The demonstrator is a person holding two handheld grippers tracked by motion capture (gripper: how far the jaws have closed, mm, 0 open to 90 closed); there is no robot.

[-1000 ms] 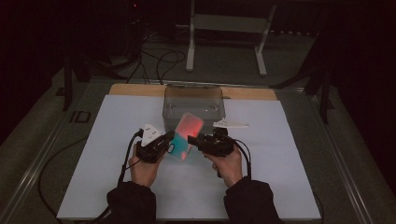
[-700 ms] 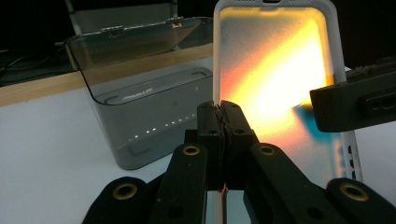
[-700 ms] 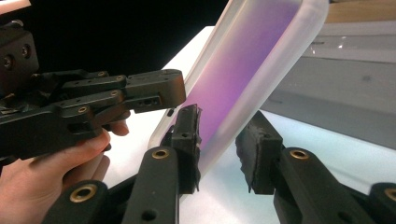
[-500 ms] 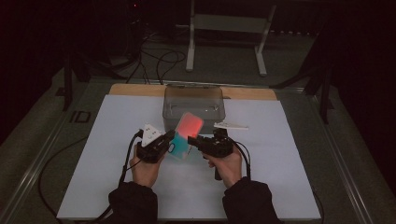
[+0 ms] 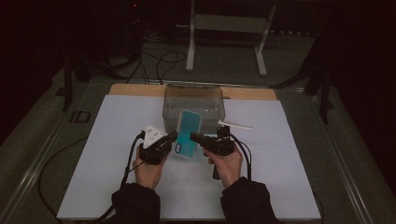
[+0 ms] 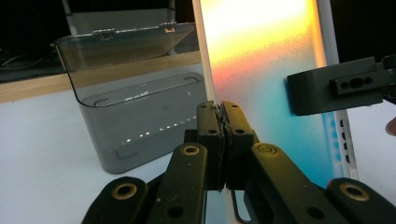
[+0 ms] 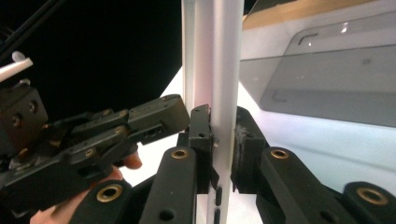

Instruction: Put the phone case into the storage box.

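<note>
White table [image 5: 107, 177], grey box [image 5: 194, 103], white strip [image 5: 235, 124]

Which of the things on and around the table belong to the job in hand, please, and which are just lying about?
In the job:
- phone case, held upright above the mat
- left gripper, shut on one edge
- right gripper, shut on the other edge
- probably the open grey box just behind

Lying about:
- white strip on the mat
- metal stand beyond the table
- cables on the floor

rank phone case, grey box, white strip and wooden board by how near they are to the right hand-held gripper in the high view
1. phone case, clamped at the right hand-held gripper, on its left.
2. white strip, just behind it on the table.
3. grey box, behind the case.
4. wooden board, along the far edge.
</note>
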